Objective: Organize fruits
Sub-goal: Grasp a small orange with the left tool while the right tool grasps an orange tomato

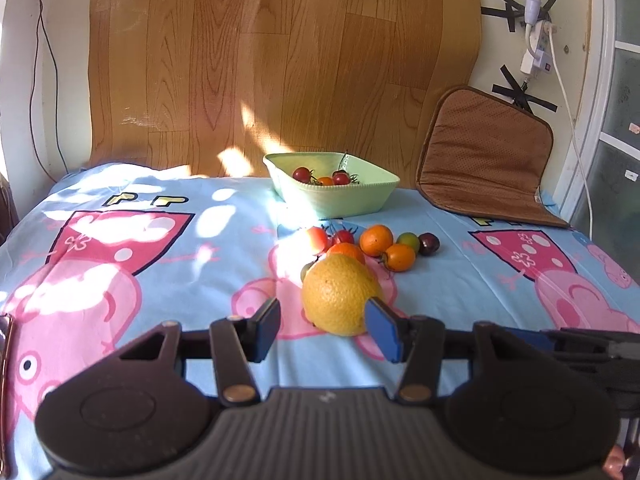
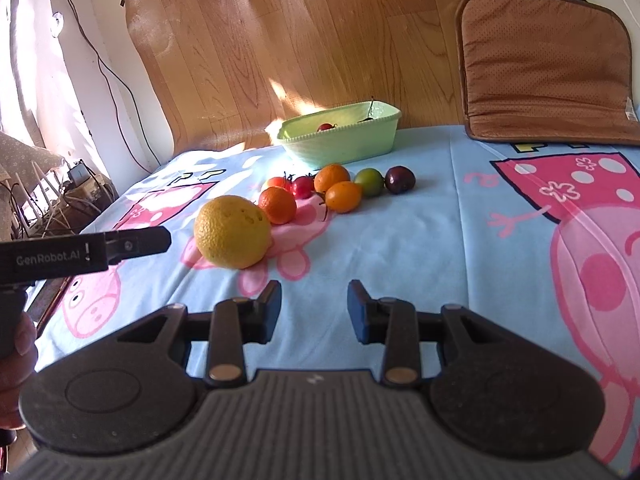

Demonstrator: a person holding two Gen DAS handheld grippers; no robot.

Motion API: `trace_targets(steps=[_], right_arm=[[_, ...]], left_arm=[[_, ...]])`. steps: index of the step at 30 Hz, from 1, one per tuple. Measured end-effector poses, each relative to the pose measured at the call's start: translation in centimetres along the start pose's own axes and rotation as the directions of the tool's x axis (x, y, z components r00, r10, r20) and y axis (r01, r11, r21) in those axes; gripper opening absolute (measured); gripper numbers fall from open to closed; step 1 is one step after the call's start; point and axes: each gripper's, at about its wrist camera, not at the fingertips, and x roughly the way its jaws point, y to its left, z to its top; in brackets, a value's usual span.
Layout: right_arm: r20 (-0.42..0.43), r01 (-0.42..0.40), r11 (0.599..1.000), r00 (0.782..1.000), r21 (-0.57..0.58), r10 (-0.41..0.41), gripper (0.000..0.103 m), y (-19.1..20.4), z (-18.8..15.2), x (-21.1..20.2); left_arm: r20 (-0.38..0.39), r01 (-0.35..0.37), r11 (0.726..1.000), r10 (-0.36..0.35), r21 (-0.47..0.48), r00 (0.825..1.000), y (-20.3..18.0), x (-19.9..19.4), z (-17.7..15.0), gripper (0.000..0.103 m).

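A large yellow citrus (image 1: 338,294) (image 2: 232,232) lies on the cartoon-print cloth. Behind it sits a cluster of small fruits: oranges (image 1: 376,240) (image 2: 277,205), red tomatoes (image 1: 343,237) (image 2: 303,186), a green one (image 2: 369,181) and a dark purple one (image 2: 400,179). A pale green bowl (image 1: 340,206) (image 2: 344,144) at the back holds a few cherry tomatoes. My left gripper (image 1: 326,330) (image 2: 160,240) is open just short of the citrus, its tips apart from the fruit. My right gripper (image 2: 314,306) is open over bare cloth, nothing between its fingers.
A brown cushion (image 1: 484,156) (image 2: 548,64) leans on the wall at the back right. Wood-print sheet (image 1: 280,60) covers the back wall. A power strip with cables (image 1: 540,44) hangs at the right; cables and clutter (image 2: 60,196) lie off the cloth's left edge.
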Motion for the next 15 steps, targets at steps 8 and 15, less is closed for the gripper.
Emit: trace_targets(steps=[8,15], right_arm=[[0.010,0.008,1.000,1.000,-0.013,-0.008,0.039,-1.6,2.4,1.9],[0.003,-0.002,0.999,1.000,-0.050,0.003,0.039,-2.7,4.8,5.3]], left_arm=[[-0.017,0.036,0.997,-0.035,0.066,0.999,-1.4,4.7,4.4,0.051],[-0.227,0.115,0.991,-0.096,0.071,0.969,-1.3,11.9,7.4,0.050]])
